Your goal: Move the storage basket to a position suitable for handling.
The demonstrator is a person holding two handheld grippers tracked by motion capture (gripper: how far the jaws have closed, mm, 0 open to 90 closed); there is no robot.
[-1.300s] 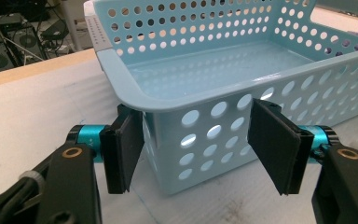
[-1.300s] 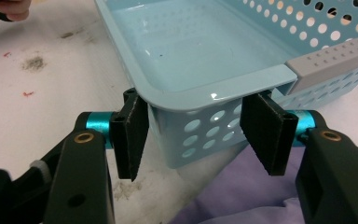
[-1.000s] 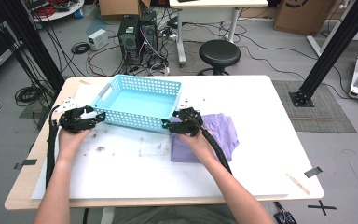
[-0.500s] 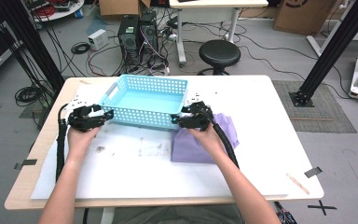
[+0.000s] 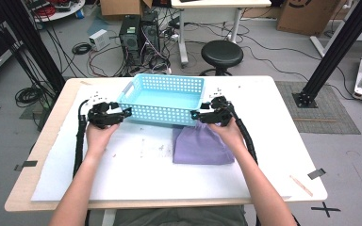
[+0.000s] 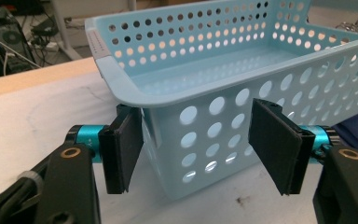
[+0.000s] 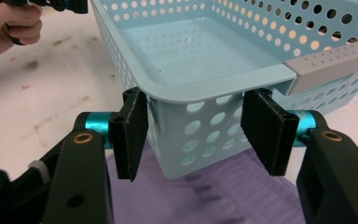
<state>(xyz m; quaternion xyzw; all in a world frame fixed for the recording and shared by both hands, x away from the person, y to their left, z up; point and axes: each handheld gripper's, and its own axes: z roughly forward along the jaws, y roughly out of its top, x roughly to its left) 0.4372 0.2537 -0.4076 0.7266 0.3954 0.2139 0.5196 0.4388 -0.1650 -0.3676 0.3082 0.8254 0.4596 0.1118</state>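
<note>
A light blue perforated basket sits at the middle of the white table, empty inside. My left gripper holds its near left corner; in the left gripper view the gripper has its pads on both sides of the basket corner. My right gripper holds the near right corner, and in the right gripper view the gripper clasps the basket just under its rim. A purple cloth lies flat beneath that corner, with the basket's bottom slightly above the cloth.
A thin wooden stick and a piece of tape lie near the table's front right corner. Behind the table stand a black stool and computer towers among cables. Black frame posts rise at both sides.
Both hands and the basket between them have moved to the right and farther from the person, the basket's right corner now over the purple cloth's far edge.
</note>
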